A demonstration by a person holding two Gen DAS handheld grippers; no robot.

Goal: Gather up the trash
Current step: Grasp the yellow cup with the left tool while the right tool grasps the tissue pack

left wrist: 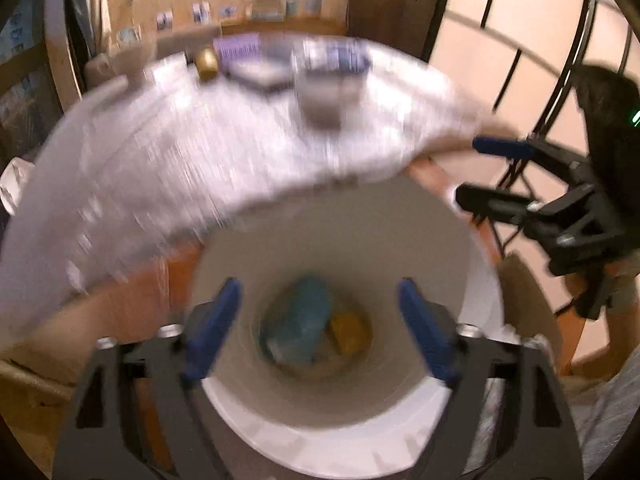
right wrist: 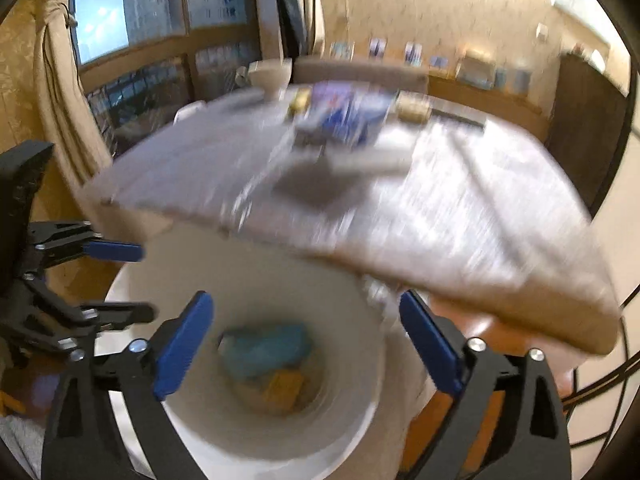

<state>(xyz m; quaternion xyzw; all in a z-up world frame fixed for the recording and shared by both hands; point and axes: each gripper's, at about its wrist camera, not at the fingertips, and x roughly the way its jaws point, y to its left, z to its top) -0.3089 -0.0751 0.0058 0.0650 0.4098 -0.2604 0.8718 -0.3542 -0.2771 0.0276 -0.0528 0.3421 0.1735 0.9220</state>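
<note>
A white round bin (left wrist: 352, 440) (right wrist: 248, 452) stands below the table's near edge. At its bottom lie a crumpled teal piece of trash (left wrist: 298, 326) (right wrist: 266, 350) and a yellow-orange piece (left wrist: 349, 330) (right wrist: 285, 390). My left gripper (left wrist: 320, 324) hangs over the bin's mouth, jaws wide apart with nothing between them. My right gripper (right wrist: 306, 340) is also above the bin, open and empty. Each gripper shows in the other's view: the right one (left wrist: 492, 172) at the right, the left one (right wrist: 132, 280) at the left.
A table with a white cloth (left wrist: 200, 152) (right wrist: 440, 200) overhangs the bin. On it stand a gold can (left wrist: 206, 65), purple-blue packets (left wrist: 244, 56) (right wrist: 344, 116) and a clear cup (left wrist: 324, 96). A dark chair frame (left wrist: 516, 176) is at the right. Both views are motion-blurred.
</note>
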